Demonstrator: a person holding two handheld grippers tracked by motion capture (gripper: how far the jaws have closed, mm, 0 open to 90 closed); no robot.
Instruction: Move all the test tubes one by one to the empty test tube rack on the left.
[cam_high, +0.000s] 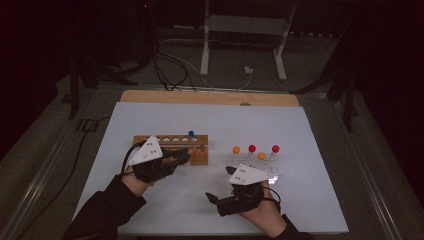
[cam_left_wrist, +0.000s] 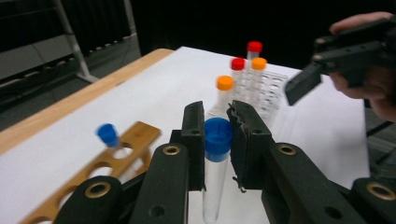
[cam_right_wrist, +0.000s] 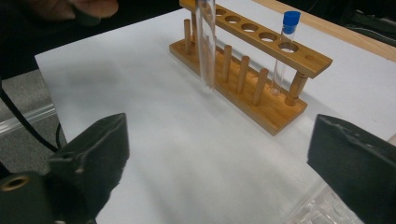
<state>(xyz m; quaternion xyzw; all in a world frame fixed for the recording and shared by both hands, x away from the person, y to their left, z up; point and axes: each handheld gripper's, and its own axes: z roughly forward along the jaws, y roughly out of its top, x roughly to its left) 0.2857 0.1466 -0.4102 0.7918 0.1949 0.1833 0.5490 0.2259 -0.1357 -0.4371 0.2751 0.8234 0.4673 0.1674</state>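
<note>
At lower left and lower right of the high view, both black grippers, left (cam_high: 184, 156) and right (cam_high: 214, 200), carry grey three-cornered plates and trailing black cables; brass-ringed screw holes stud their jaws; the sleeves are dark.

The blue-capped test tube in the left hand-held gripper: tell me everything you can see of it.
The blue-capped test tube is a slim tube of clear glass or plastic with a round bottom and a blue cap. It looks empty. It stands nearly upright, clamped just below and at the cap between the black jaws of the left hand-held gripper, its lower end free in the air above the white sheet. It is held beside the wooden rack, where another blue-capped tube stands.
</note>
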